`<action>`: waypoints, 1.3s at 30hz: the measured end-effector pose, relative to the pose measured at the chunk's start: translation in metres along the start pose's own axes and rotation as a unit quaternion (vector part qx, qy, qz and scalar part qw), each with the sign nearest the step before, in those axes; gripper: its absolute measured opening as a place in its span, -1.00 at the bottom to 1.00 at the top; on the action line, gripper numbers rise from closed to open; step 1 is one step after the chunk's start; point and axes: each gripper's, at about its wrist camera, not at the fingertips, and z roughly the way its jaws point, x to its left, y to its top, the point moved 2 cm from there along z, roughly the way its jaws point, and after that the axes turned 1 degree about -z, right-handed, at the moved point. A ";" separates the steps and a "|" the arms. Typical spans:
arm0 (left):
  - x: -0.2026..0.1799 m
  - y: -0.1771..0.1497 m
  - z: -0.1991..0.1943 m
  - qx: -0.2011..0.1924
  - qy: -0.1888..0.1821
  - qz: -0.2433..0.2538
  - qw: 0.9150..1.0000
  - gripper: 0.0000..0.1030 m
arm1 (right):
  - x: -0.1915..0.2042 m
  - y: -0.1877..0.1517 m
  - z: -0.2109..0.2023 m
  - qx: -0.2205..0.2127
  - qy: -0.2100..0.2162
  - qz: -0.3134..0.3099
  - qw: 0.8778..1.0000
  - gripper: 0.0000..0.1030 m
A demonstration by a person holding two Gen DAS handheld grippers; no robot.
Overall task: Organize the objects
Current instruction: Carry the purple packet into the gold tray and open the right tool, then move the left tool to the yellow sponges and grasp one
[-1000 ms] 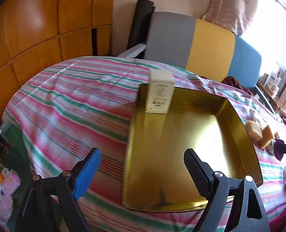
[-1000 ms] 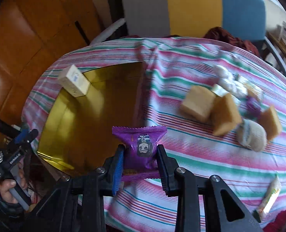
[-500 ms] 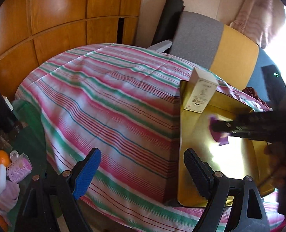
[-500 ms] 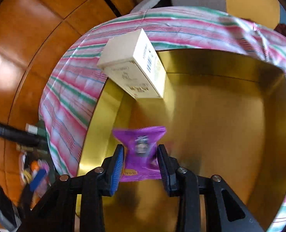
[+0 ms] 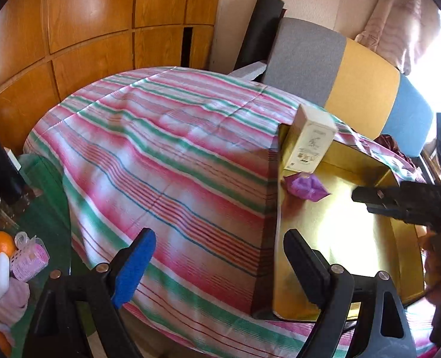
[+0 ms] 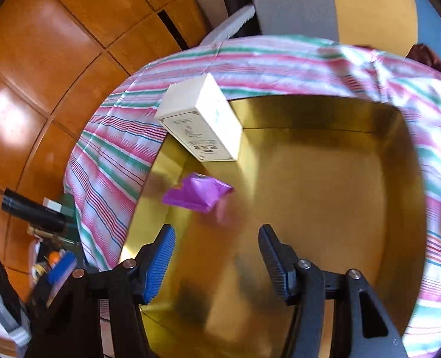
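A shallow, glossy gold square tray point(image 6: 324, 179) is seen resting on a desk covered with a pink, green and white striped cloth point(image 5: 166, 155). A cream rectangular cardboard box point(image 6: 202, 122) stands tilted in the tray's far left corner, leaning over the rim. Just near of it, a crinkled purple foil snack packet point(image 6: 198, 192) lies on the tray floor, apart from both grippers. The right gripper point(image 6: 216, 256) is held above the tray, its jaws opening with nothing between them. The left gripper point(image 5: 217, 268) is held over the cloth and the tray's left rim, jaws spread wide and empty. A grey, yellow and blue padded chair back point(image 5: 339, 74) and orange wooden panels point(image 5: 86, 29) are seen beyond the desk.
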 end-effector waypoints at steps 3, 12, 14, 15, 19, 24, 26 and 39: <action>-0.011 0.001 -0.004 -0.006 -0.009 0.015 1.000 0.71 | -0.015 -0.012 -0.024 -0.018 -0.013 0.003 1.000 0.15; -0.059 0.002 -0.014 -0.012 -0.038 0.068 0.997 0.71 | -0.073 -0.053 -0.083 -0.055 -0.051 0.065 0.995 0.16; -0.071 0.002 -0.017 -0.014 -0.045 0.080 0.996 0.71 | -0.089 -0.061 -0.095 -0.061 -0.058 0.083 0.993 0.16; -0.077 0.002 -0.018 -0.016 -0.050 0.087 0.995 0.71 | -0.097 -0.065 -0.101 -0.065 -0.062 0.092 0.992 0.16; -0.102 0.003 -0.024 -0.022 -0.066 0.118 0.991 0.71 | -0.129 -0.081 -0.124 -0.080 -0.080 0.128 0.985 0.16; -0.136 0.002 -0.027 -0.021 -0.086 0.158 0.983 0.71 | -0.175 -0.103 -0.154 -0.091 -0.112 0.168 0.975 0.16; -0.152 0.001 -0.029 -0.022 -0.096 0.177 0.979 0.71 | -0.195 -0.110 -0.168 -0.096 -0.126 0.185 0.970 0.16; -0.261 0.008 -0.030 -0.033 -0.153 0.284 0.946 0.71 | -0.303 -0.121 -0.238 -0.155 -0.207 0.246 0.934 0.16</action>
